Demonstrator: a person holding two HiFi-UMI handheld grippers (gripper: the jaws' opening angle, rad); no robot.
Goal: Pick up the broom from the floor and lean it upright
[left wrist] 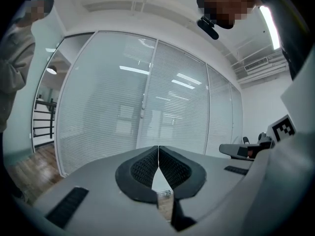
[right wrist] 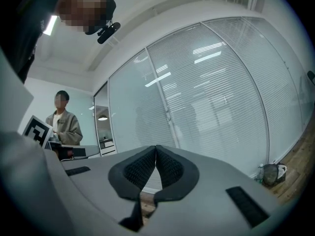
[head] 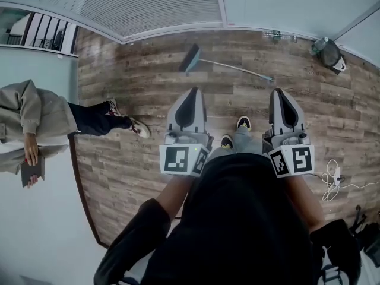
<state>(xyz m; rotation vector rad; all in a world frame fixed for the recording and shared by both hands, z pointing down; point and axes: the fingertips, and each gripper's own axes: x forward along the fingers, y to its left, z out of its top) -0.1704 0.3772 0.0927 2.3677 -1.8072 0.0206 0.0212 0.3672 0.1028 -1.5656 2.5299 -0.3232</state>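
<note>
Wood floor (head: 119, 159) runs up to a glass wall (head: 154, 5), and the broom (head: 228, 66) lies flat near that wall, head to the left. You hold your left gripper (head: 191, 94) and right gripper (head: 284, 94) level, side by side, well short of it. Both sets of jaws are pressed together, nothing between them. A bystander (head: 35, 117) stands on your left.
</note>
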